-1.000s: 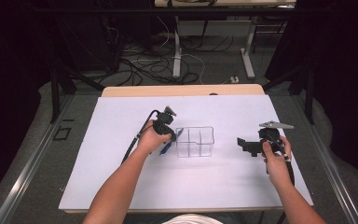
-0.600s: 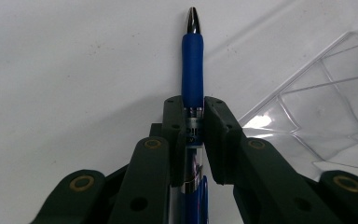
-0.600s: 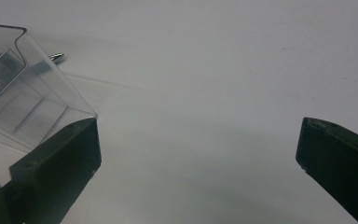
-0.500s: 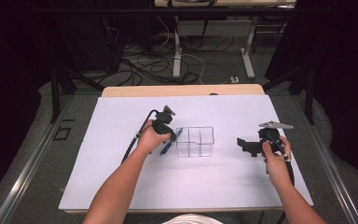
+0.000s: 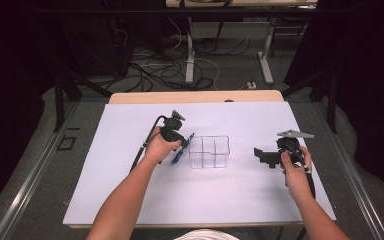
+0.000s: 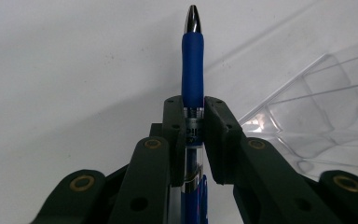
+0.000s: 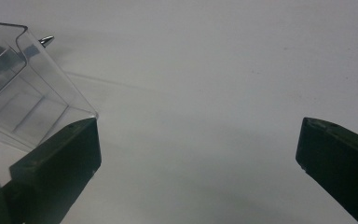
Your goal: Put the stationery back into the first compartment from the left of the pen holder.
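Over the last second very little shifts: the left gripper (image 5: 176, 138) keeps its place just left of the clear box (image 5: 209, 151), with the pen (image 5: 178, 155) already clamped, and the right gripper (image 5: 269, 156) holds its station well to the right of the box. The only change worth noting is a slight tilt of the pen in the high view, its near end now angling down toward the white table (image 5: 130, 200) beside the box's left wall. In the left gripper view the jaws are closed tight on the pen (image 6: 192, 70) at the clear part of its barrel, just below the blue rubber grip; the metal tip points away from the camera, and the box (image 6: 307, 116) lies off to the right, apart from the tip. So the grasp looks done and firm, and I judge the work to be at the carry stage: the pen is off to the side of the box, not over it and not inside any of its compartments. The right gripper's jaws stand wide apart with nothing between them; in its own view the box (image 7: 23, 102) sits at the left, one corner close by the left jaw, and the pen's tip (image 7: 46, 40) peeks past the box's far edge. That gripper seems placed to steady the box, though it does not touch it yet.
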Demonstrator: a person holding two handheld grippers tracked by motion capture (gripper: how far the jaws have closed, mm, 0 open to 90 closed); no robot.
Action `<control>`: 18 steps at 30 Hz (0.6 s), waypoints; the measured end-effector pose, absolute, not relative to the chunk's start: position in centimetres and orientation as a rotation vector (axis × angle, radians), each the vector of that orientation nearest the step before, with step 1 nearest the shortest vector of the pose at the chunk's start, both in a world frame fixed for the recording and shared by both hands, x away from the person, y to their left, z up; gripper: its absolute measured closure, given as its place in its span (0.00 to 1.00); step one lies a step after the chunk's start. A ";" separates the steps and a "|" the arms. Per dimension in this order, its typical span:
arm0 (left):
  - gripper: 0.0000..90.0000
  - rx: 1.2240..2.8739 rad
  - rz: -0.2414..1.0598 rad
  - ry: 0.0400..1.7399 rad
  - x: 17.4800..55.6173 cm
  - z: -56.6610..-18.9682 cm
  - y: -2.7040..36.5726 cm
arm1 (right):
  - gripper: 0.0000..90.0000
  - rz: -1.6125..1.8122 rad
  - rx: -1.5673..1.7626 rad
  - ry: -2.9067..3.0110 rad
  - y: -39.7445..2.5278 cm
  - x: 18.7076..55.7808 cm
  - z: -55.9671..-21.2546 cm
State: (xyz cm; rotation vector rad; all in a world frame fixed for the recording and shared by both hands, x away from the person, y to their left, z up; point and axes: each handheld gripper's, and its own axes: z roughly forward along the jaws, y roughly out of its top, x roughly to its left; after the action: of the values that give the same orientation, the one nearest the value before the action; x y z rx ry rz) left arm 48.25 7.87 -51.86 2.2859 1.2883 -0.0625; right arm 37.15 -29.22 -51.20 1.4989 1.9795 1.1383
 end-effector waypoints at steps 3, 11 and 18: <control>0.88 2.251 -0.046 1.294 48.2 -51.5 8.0 | 0.00 1.137 1.501 1.980 -29.2 37.2 -51.2; 0.88 2.164 -0.009 1.274 48.0 -50.8 8.4 | 0.00 1.138 1.500 1.978 -29.3 37.1 -51.2; 0.88 2.071 -0.002 1.294 47.9 -50.4 8.8 | 0.00 1.138 1.499 1.978 -29.2 37.1 -51.2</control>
State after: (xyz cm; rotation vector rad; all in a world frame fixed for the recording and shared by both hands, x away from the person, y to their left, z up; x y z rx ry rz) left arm 47.93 8.75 -50.35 2.0712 1.2935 -0.0016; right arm 37.15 -29.25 -51.22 1.4993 1.9781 1.1379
